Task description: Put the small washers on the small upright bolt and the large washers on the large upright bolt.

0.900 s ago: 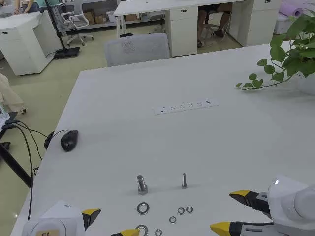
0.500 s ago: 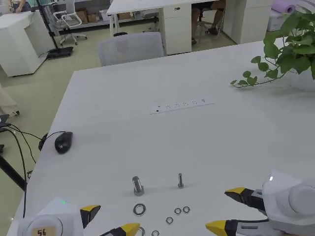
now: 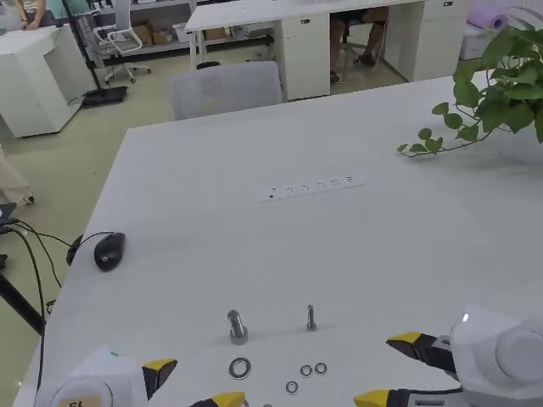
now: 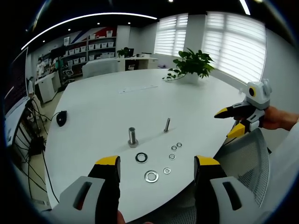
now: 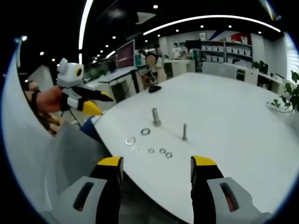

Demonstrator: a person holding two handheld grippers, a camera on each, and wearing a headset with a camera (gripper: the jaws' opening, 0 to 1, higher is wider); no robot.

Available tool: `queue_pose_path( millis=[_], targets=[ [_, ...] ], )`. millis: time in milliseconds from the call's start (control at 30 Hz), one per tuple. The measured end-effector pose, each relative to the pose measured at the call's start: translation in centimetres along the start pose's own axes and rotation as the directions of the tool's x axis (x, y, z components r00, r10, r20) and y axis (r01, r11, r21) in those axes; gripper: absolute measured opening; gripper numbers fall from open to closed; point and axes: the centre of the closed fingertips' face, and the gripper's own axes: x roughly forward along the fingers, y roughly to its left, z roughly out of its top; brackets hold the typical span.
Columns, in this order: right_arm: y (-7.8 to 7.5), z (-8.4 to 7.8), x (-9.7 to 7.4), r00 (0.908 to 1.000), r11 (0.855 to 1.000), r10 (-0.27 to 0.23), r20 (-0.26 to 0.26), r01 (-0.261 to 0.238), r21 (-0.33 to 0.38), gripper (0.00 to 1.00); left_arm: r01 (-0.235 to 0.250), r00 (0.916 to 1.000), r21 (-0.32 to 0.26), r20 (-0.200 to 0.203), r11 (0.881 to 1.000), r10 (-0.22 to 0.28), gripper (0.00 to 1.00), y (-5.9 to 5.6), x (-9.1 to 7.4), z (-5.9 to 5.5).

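I'm holding left gripper [image 4: 157, 163], right gripper [image 5: 157, 162] wide, empty. Loose washers [image 3: 240, 368] are lying by large bolt [image 3: 237, 326], small bolt [image 3: 311, 318], at table's [image 3: 254, 254] front edge.

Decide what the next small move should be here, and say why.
Probably ease the open, empty left gripper forward and down onto the nearest large washer. That washer lies flat just ahead of the gripper, between its two tips in the left gripper view, and the large bolt stands upright and bare behind it.
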Motion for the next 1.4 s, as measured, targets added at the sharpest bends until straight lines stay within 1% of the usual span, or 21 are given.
queue_pose_path(
  millis=[267, 500, 733, 867, 967, 1067, 1100, 1300, 1367, 1400],
  targets=[
    [0.1, -0.3, 0.0, 0.9999, 1.000, 0.007, -0.009, -0.007, -0.006, 0.60, -0.003, 1.0000, -0.001, -0.001, 1.000, 0.003, 0.63, 0.0, 0.0, -0.1],
    [0.1, -0.8, 0.0, 0.9996, 1.000, 0.002, -0.030, -0.002, -0.013, 0.59, -0.008, 1.0000, -0.003, -0.005, 1.000, 0.008, 0.63, 0.0, -0.3, -0.6],
    [0.1, -0.9, 0.0, 0.9993, 1.000, 0.005, -0.038, -0.005, -0.020, 0.58, -0.016, 0.9999, -0.012, 0.000, 1.000, 0.016, 0.63, 0.1, -0.7, -0.9],
    [0.1, -0.6, 0.2, 0.9993, 1.000, 0.006, -0.038, -0.007, -0.029, 0.57, -0.019, 0.9998, -0.015, 0.000, 1.000, 0.019, 0.63, 0.0, -0.9, -1.1],
    [0.1, -0.5, 0.5, 0.9988, 0.999, 0.011, -0.048, -0.013, -0.044, 0.56, -0.019, 0.9998, -0.018, -0.001, 1.000, 0.019, 0.63, 0.0, -1.0, -1.2],
    [-0.1, -0.4, 0.9, 0.9981, 0.998, 0.015, -0.059, -0.018, -0.060, 0.52, -0.019, 0.9998, -0.018, 0.000, 1.000, 0.019, 0.63, -0.1, -1.0, -1.2],
    [-0.3, -0.3, 1.1, 0.9976, 0.998, 0.016, -0.067, -0.020, -0.068, 0.50, -0.019, 0.9998, -0.018, 0.001, 1.000, 0.019, 0.63, -0.1, -1.1, -1.2],
    [-1.4, 0.2, 2.2, 0.9946, 0.993, 0.026, -0.100, -0.038, -0.115, 0.48, -0.016, 0.9999, -0.016, 0.001, 1.000, 0.016, 0.63, -0.4, -1.3, -1.3],
    [-1.7, 0.3, 2.8, 0.9921, 0.988, 0.036, -0.120, -0.053, -0.145, 0.46, -0.015, 0.9999, -0.019, 0.000, 1.000, 0.015, 0.63, -0.5, -1.3, -1.5],
    [-2.0, 0.1, 3.1, 0.9896, 0.985, 0.034, -0.140, -0.057, -0.163, 0.45, -0.015, 0.9999, -0.020, -0.002, 1.000, 0.015, 0.63, -0.6, -1.4, -1.6]
  ],
)
